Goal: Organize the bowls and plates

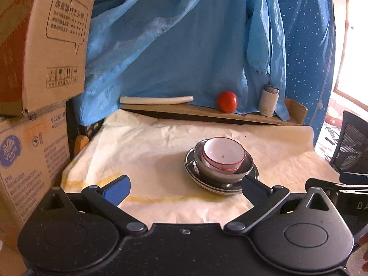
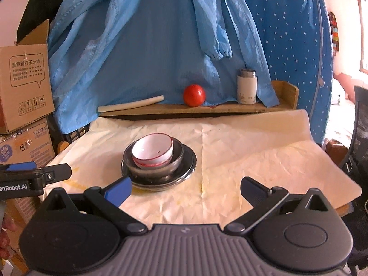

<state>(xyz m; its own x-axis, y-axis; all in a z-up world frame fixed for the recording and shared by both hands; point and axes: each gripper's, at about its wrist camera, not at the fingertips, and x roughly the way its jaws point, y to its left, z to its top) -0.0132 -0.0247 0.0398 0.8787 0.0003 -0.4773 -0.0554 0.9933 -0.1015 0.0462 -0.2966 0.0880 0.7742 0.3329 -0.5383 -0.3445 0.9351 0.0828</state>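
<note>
A white bowl with a red rim [image 1: 223, 155] sits tilted inside a steel bowl [image 1: 226, 172], which rests on stacked steel plates [image 1: 194, 176] on the cream paper-covered table [image 1: 149, 156]. My left gripper [image 1: 184, 189] is open and empty, just in front of the stack and slightly left of it. In the right wrist view the white bowl [image 2: 153, 151], steel bowl [image 2: 158, 172] and plates [image 2: 189, 164] lie ahead to the left. My right gripper [image 2: 185, 189] is open and empty, near the table's front edge. The left gripper's side shows at the left [image 2: 34, 174].
A wooden shelf [image 1: 207, 112] at the back holds a white rolled item [image 1: 156, 100], a red tomato [image 1: 226, 102] and a white flask [image 1: 268, 101]. Blue cloth [image 1: 184, 46] hangs behind. Cardboard boxes [image 1: 34, 138] stack at the left. A black mesh chair [image 1: 352, 147] stands right.
</note>
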